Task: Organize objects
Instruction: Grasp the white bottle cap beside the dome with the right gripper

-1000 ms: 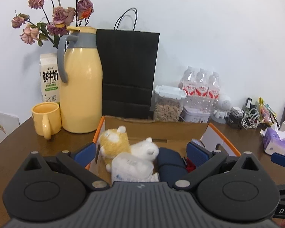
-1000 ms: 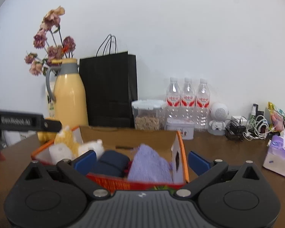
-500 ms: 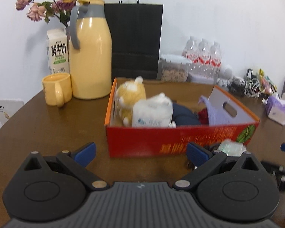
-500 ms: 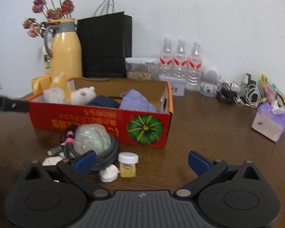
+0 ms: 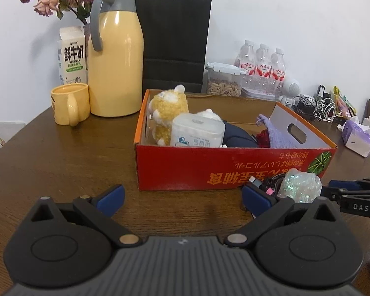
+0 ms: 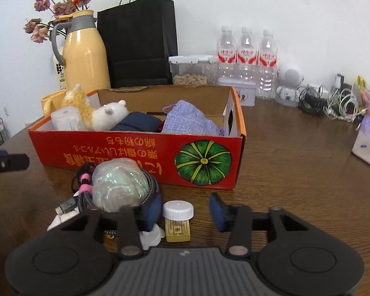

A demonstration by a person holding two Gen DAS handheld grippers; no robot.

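The right gripper [image 6: 185,212] sits low over the brown table [image 6: 296,172], just in front of the red cardboard box [image 6: 135,157]. Its jaws have just been closing and now stand partly apart; the small white-capped bottle [image 6: 178,220] lies between them, and neither pad visibly presses on it. Just left of the bottle, beside the left pad, rests an iridescent wrapped bundle [image 6: 117,187] on a coiled braided cable [image 6: 86,197], touching the box's front wall. A small white piece [image 6: 151,236] lies next to the bottle. The left gripper [image 5: 182,194] hovers over bare table near the front left corner of the box, jaws wide apart with nothing between them. Inside the box are a yellow plush toy [image 5: 167,111], a white plush toy [image 6: 111,114], a clear plastic container [image 5: 197,133], a dark blue pouch [image 5: 236,135] and a lilac knitted cloth [image 6: 187,120]. A yellow thermos jug [image 5: 114,54] and yellow mug [image 5: 70,103] stand toward the far left edge of the table.
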